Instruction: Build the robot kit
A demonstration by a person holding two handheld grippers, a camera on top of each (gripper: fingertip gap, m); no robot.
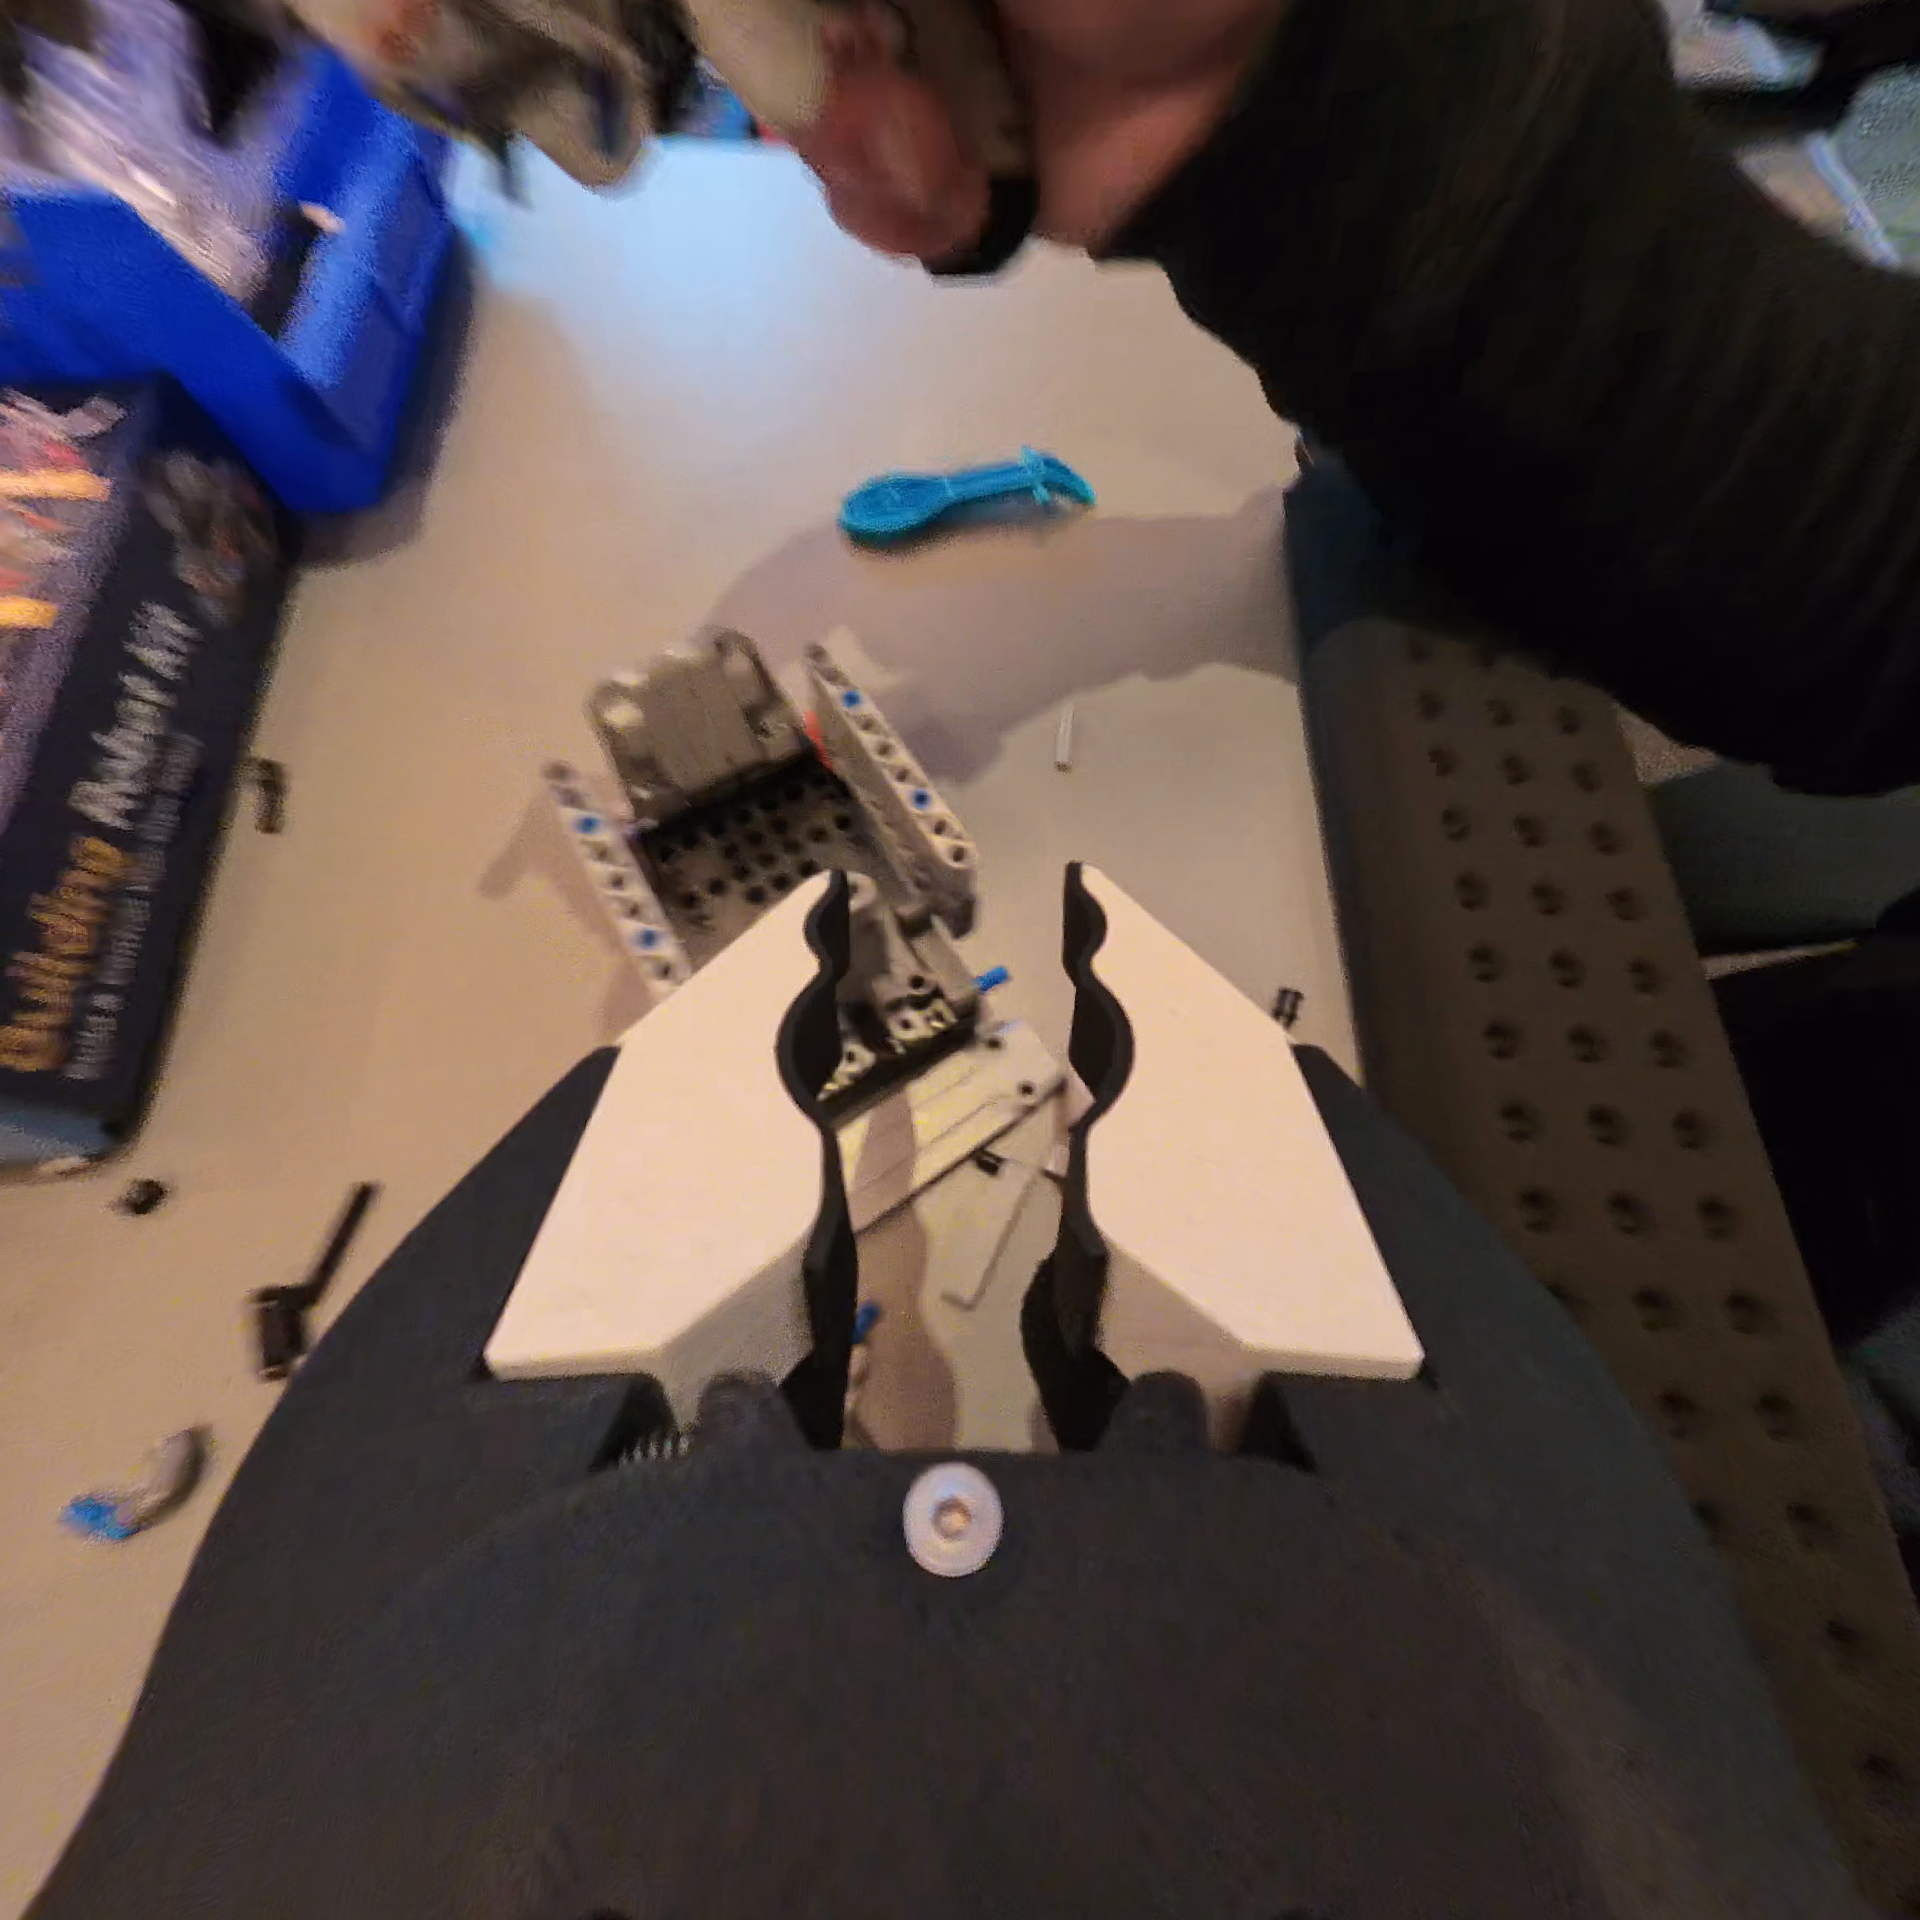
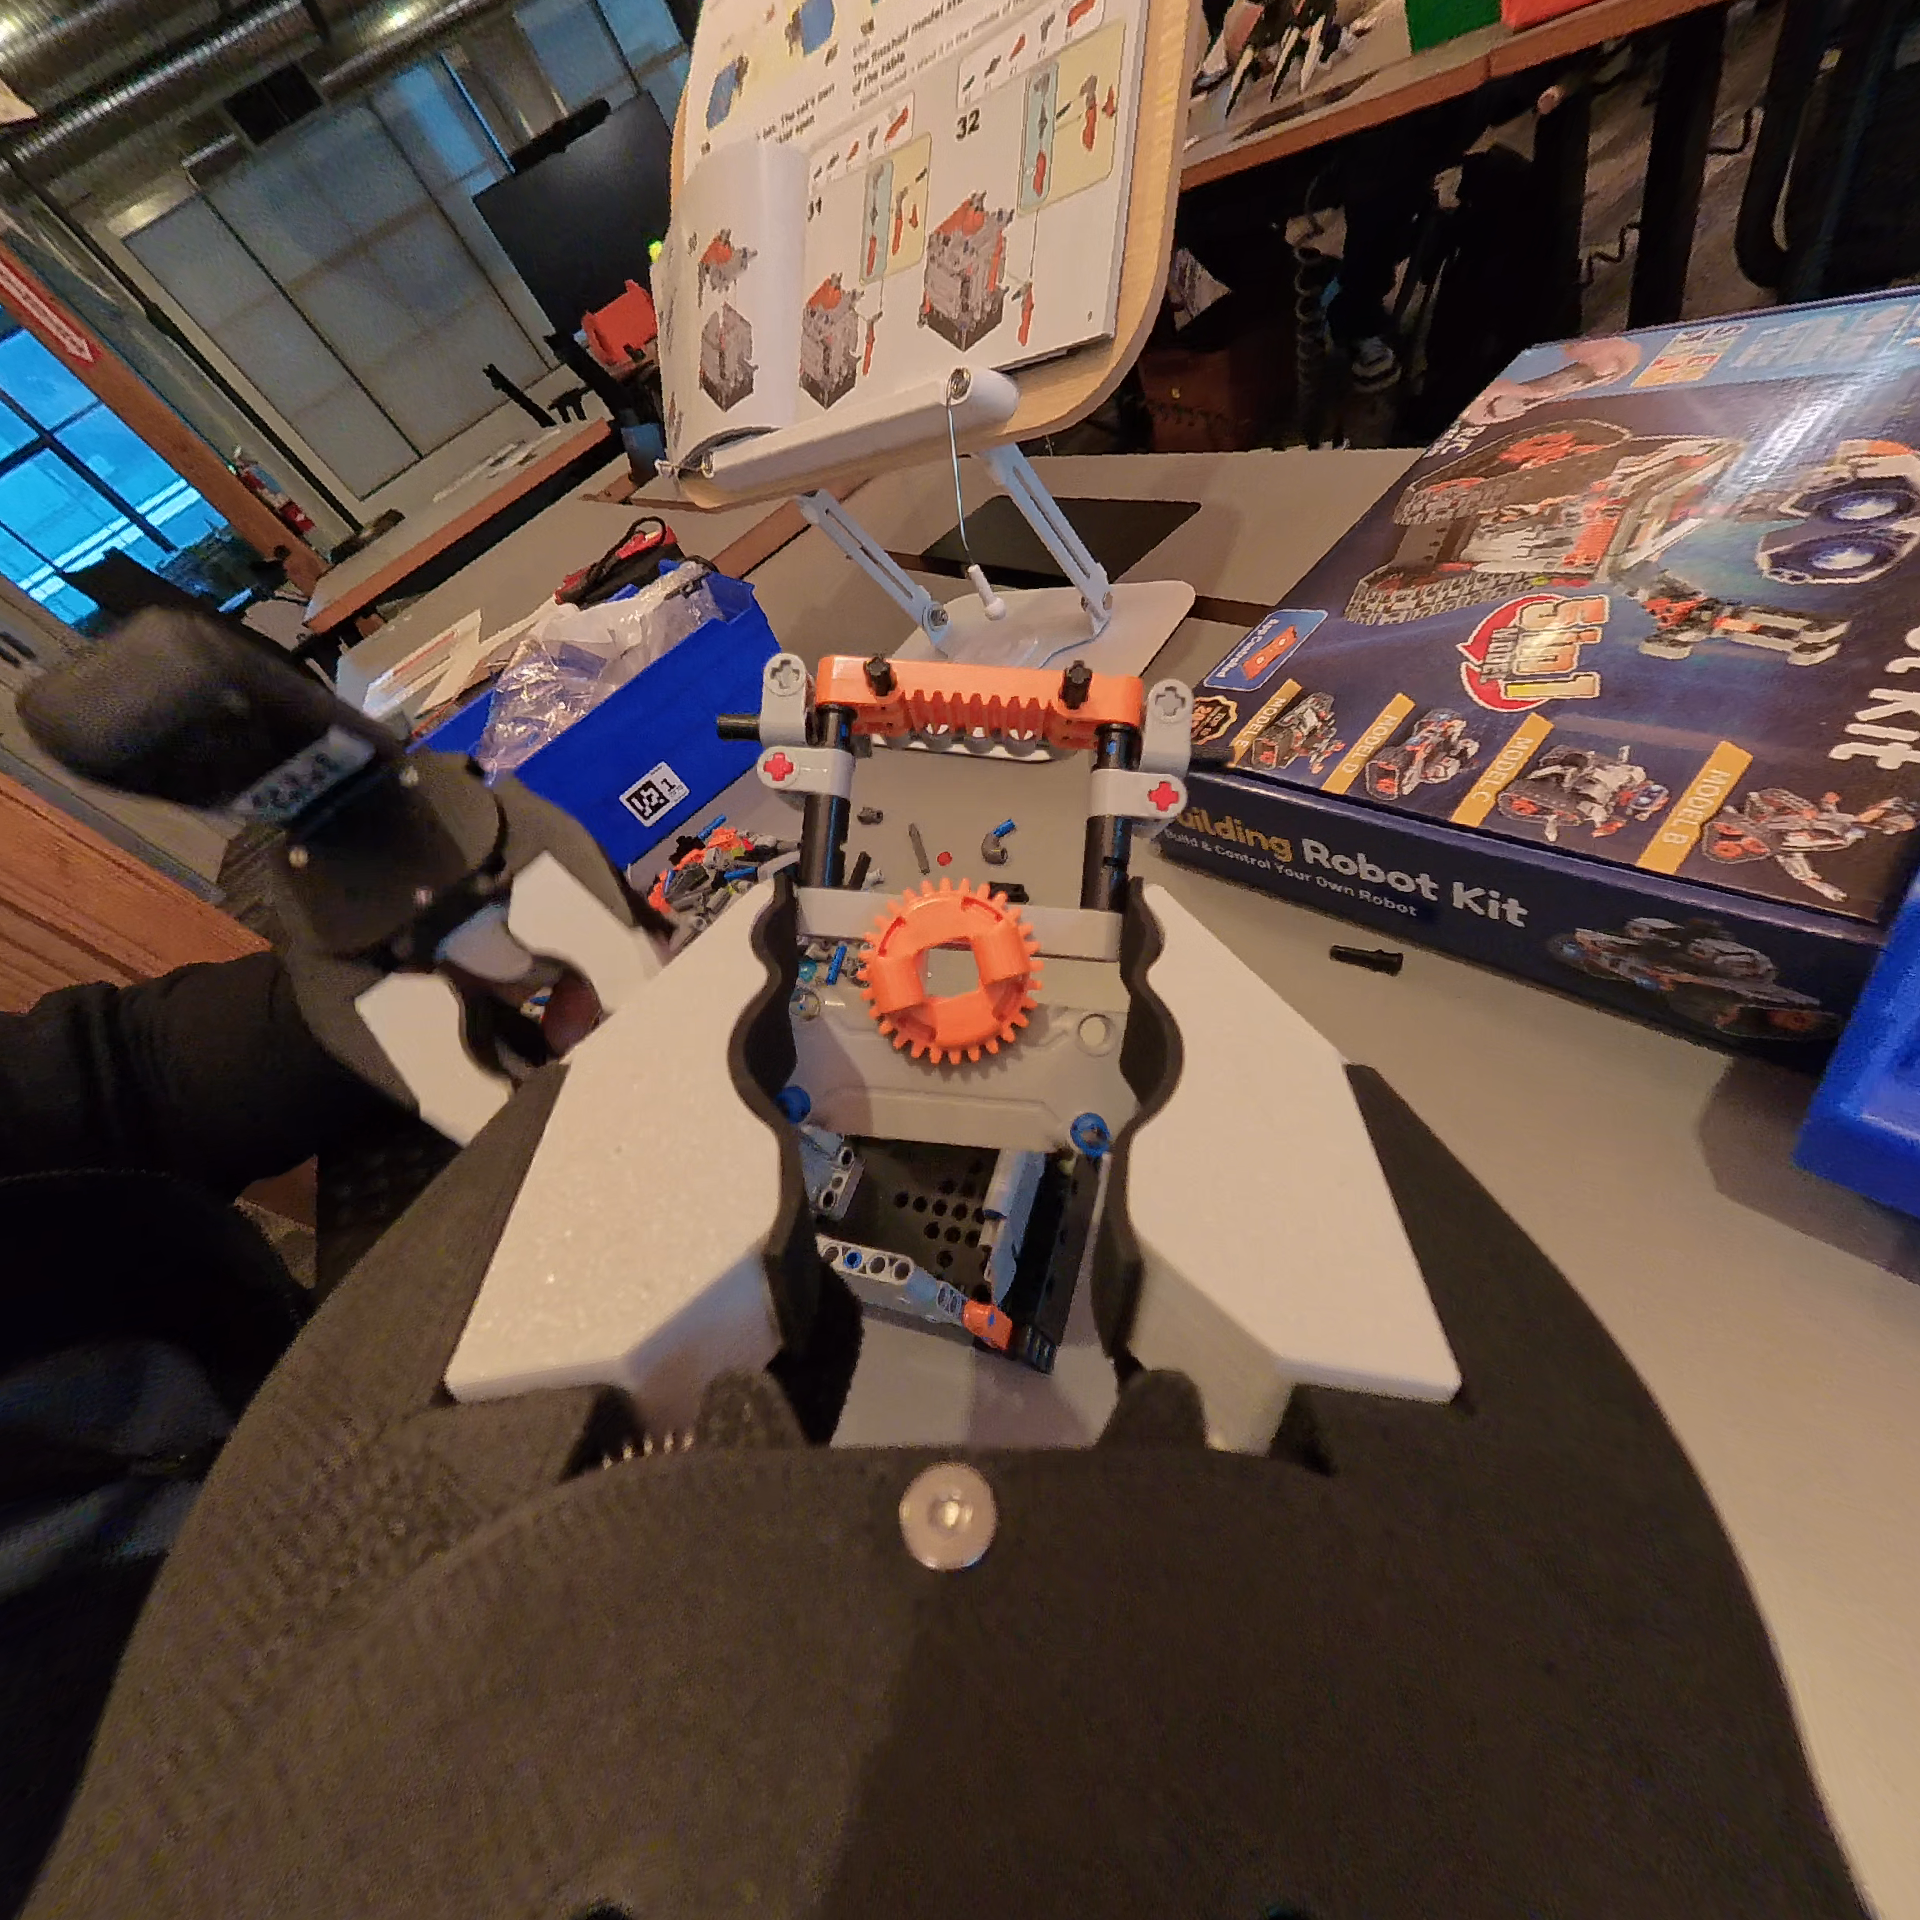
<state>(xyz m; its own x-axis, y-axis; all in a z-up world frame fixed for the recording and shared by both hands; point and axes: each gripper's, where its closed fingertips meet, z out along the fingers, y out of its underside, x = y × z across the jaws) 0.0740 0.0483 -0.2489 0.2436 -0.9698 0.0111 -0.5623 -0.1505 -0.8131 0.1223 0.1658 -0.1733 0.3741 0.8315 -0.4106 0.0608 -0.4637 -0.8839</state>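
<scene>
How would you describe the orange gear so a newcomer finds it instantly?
Start in the right wrist view at the white book stand, then drop to the brick assembly between the right claw's fingers. The orange gear sits on its grey front panel: round, toothed and hollow-centred, unlike the straight orange toothed bar above.

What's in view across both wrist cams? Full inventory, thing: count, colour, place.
brick assembly: 1, grey frame with orange gear and orange toothed bar, between right gripper fingers
second assembly: 1, grey and black, on table ahead of left gripper
loose parts: many, mixed colours, beside blue bin
blue bin: 1, blue, far left on table
kit box: 1, dark blue, right on table
instruction booklet: 1, white, open on stand
blue cord bundle: 1, on table
chair: 1, perforated, table edge
left gripper: open, over small parts
right gripper: shut on brick assembly
</scene>
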